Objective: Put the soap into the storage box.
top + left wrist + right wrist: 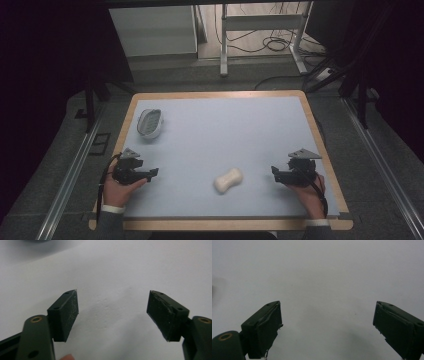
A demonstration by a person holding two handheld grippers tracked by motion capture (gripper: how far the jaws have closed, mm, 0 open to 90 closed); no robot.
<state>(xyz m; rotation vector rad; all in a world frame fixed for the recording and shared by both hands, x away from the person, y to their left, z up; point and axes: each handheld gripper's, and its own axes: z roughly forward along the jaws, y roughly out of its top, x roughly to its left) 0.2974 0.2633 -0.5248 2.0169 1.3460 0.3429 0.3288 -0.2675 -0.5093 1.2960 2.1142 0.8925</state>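
High view: a person's hands rest at the near edge of the pale blue bench (225,130), each holding a set of tongs. The left tongs (153,172) and the right tongs (274,171) both point inward toward the middle of the bench, jaws spread wide and holding nothing, as the left gripper view (112,312) and the right gripper view (327,322) confirm, with bare surface between the pads. Between them, nearer the right tongs, a cream-white, peanut-shaped soap bar (228,180) lies flat and slightly askew. Farther off, near the far left corner, a white oval soap dish (149,123) sits well apart from everything else.

The bar looks smooth and rounded, so a grip taken at its bulging ends rather than its narrow waist could let it squirt out of the jaws. A low approach from the side might nudge it across the slick surface before the pads close. The long carry to the dish also gives a loose hold time to slip.
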